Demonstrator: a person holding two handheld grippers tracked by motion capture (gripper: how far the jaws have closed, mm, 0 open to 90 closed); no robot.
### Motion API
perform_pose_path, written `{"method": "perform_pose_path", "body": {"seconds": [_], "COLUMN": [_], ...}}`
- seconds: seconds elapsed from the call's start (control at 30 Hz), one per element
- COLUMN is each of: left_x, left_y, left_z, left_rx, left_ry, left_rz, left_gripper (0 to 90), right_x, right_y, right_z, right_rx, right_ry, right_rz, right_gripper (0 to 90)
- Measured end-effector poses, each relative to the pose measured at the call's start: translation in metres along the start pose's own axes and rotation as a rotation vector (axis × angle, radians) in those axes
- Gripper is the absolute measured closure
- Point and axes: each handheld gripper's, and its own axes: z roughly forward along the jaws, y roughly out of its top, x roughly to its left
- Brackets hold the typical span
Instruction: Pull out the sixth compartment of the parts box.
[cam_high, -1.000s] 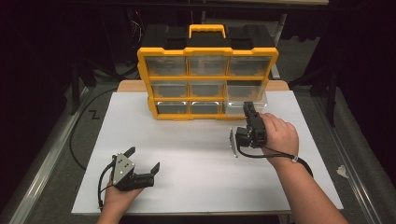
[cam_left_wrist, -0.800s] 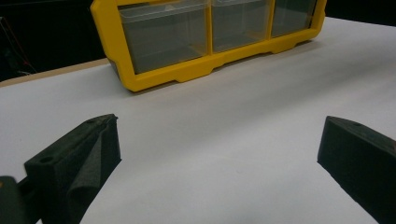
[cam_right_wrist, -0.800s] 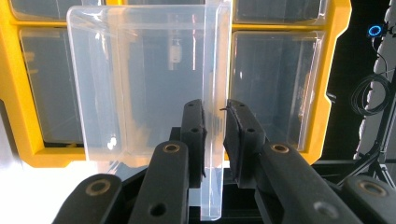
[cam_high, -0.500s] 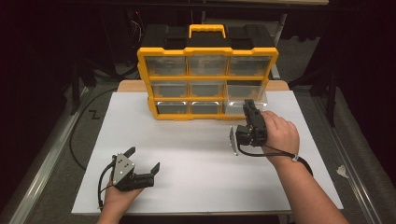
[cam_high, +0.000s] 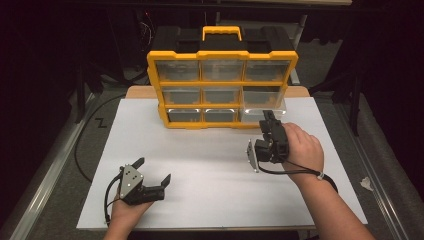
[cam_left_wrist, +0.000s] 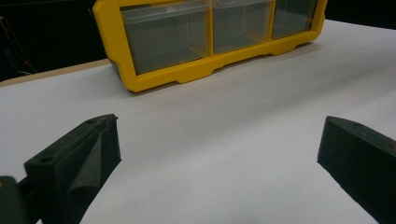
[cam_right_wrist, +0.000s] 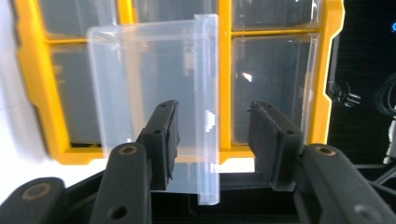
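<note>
- The right gripper (cam_right_wrist: 212, 140) has just been opening its jaws; they now stand apart, and the front lip of the clear drawer (cam_right_wrist: 154, 93) sits in the gap, touched by neither pad.
- That drawer (cam_high: 264, 111) is pulled partway out of the bottom right slot of the yellow organizer (cam_high: 222, 85), right ahead of the gripper (cam_high: 267, 119).
- Well off to the side, the left gripper (cam_high: 152, 170) rests on the white table (cam_high: 210, 160), jaws wide apart and holding nothing.
</note>
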Motion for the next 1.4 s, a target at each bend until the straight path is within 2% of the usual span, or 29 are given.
{"method": "perform_pose_path", "body": {"seconds": [0.07,0.1,0.17,0.2,0.23,0.27,0.33,0.37,0.4,0.43,0.5,0.53,0.57,0.73,0.83,0.9,0.93,1.03,1.2,1.3,1.4], "left_x": [0.0,0.0,0.0,0.0,0.0,0.0,0.0,0.0,0.0,0.0,0.0,0.0,0.0,0.0,0.0,-0.001,-0.001,-0.001,-0.001,-0.001,-0.001], "left_y": [0.0,0.0,0.0,0.0,-0.001,-0.001,-0.001,-0.001,-0.001,-0.001,-0.001,-0.001,-0.001,-0.001,-0.001,-0.001,-0.001,0.0,-0.001,-0.001,-0.001], "left_z": [0.0,0.0,0.0,0.0,0.0,0.0,0.0,0.0,0.0,0.0,0.0,0.001,0.001,0.0,0.001,0.0,0.0,0.0,0.001,0.002,0.002], "left_rx": [0.0,0.0,0.001,0.002,0.002,0.002,0.002,0.003,0.004,0.004,0.004,0.004,0.004,0.004,0.005,0.004,0.002,0.0,0.005,0.007,0.009], "left_ry": [0.0,0.0,-0.001,-0.001,0.0,0.0,0.0,0.0,0.001,0.001,0.001,0.001,0.001,0.0,0.001,0.0,-0.001,-0.002,-0.002,-0.001,-0.001], "left_rz": [0.0,-0.001,-0.001,-0.001,-0.002,-0.002,-0.001,-0.001,-0.001,-0.001,0.0,0.0,0.0,0.003,0.003,-0.001,-0.002,0.001,0.001,0.003,0.004], "left_gripper": [0.2,0.2,0.3,0.2,0.2,0.2,0.2,0.2,0.3,0.2,0.3,0.2,0.2,0.2,0.2,0.2,0.2,0.3,0.2,0.2,0.3], "right_x": [0.003,0.01,0.014,0.022,0.022,0.024,0.037,0.037,0.046,0.046,0.055,0.064,0.064,0.09,0.097,0.104,0.106,0.107,0.101,0.102,0.105], "right_y": [0.0,-0.001,-0.002,-0.003,-0.003,-0.003,-0.005,-0.005,-0.007,-0.007,-0.009,-0.012,-0.012,-0.022,-0.028,-0.036,-0.037,-0.039,-0.036,-0.035,-0.035], "right_z": [-0.003,-0.006,-0.008,-0.011,-0.011,-0.012,-0.016,-0.016,-0.018,-0.018,-0.021,-0.024,-0.024,-0.038,-0.044,-0.05,-0.052,-0.053,-0.051,-0.05,-0.049], "right_rx": [-0.012,-0.012,-0.012,-0.016,-0.016,-0.026,-0.027,-0.027,-0.03,-0.03,-0.027,-0.016,-0.016,-0.016,-0.011,-0.003,0.004,0.006,0.015,-0.004,0.016], "right_ry": [0.008,0.02,0.03,0.045,0.045,0.046,0.069,0.069,0.085,0.085,0.102,0.123,0.123,0.142,0.147,0.176,0.187,0.18,0.176,0.189,0.213], "right_rz": [-0.011,0.002,0.007,0.016,0.016,-0.005,0.007,0.007,0.006,0.006,0.012,0.018,0.018,0.03,0.032,0.04,0.041,0.037,0.06,0.052,0.047], "right_gripper": [49.7,47.5,46.7,44.9,44.9,44.2,42.2,42.2,41.5,41.5,41.2,40.6,40.6,40.3,40.3,39.7,39.5,39.5,36.3,29.2,22.5]}}
